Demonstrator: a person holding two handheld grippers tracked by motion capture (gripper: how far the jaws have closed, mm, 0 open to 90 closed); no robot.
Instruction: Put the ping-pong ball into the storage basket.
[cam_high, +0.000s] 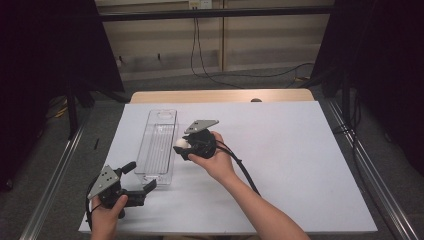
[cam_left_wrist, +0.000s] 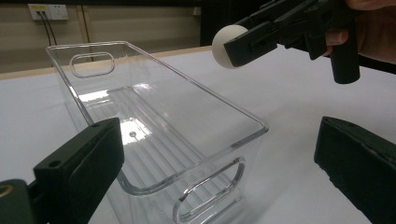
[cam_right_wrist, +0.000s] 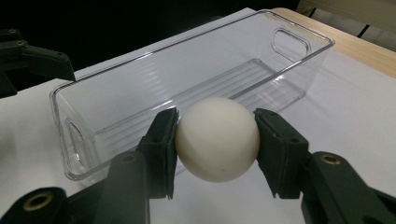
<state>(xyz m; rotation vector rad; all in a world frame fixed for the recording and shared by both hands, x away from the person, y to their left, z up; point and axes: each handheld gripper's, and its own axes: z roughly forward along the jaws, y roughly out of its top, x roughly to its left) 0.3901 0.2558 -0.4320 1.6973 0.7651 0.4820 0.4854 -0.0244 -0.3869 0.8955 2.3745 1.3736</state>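
High view: white table (cam_high: 300, 165), clear plastic bin (cam_high: 159, 145) lying lengthwise left of centre, its near end close to the table's front-left corner. Right gripper (cam_high: 183, 146) held just beside the bin's right long wall, about mid-length, with a white ball (cam_high: 180, 142) pinched at the tips. Left gripper (cam_high: 140, 181) sits near the front-left corner, jaws spread apart on either side of the bin's near end, whether they touch it I cannot tell. Left gripper view: the bin (cam_left_wrist: 154, 126) is transparent, rectangular, ribbed floor, oval handle cut-outs in both end walls, nothing lying in it; own jaws wide open, nothing pressed between them. The right gripper (cam_left_wrist: 243, 44) comes in at upper right, the ball (cam_left_wrist: 223, 44) off-white, matte, smooth, hanging in the air beside the bin's right rim, higher than that rim. Right gripper view: right gripper (cam_right_wrist: 217, 140) jaws clamped on the ball (cam_right_wrist: 217, 140), one pad on each side at its widest; ball is plain cream-white, round, no markings beyond a tiny speck low down. The bin (cam_right_wrist: 187, 84) lies just behind it, and the left gripper (cam_right_wrist: 28, 60) shows at the far left end.
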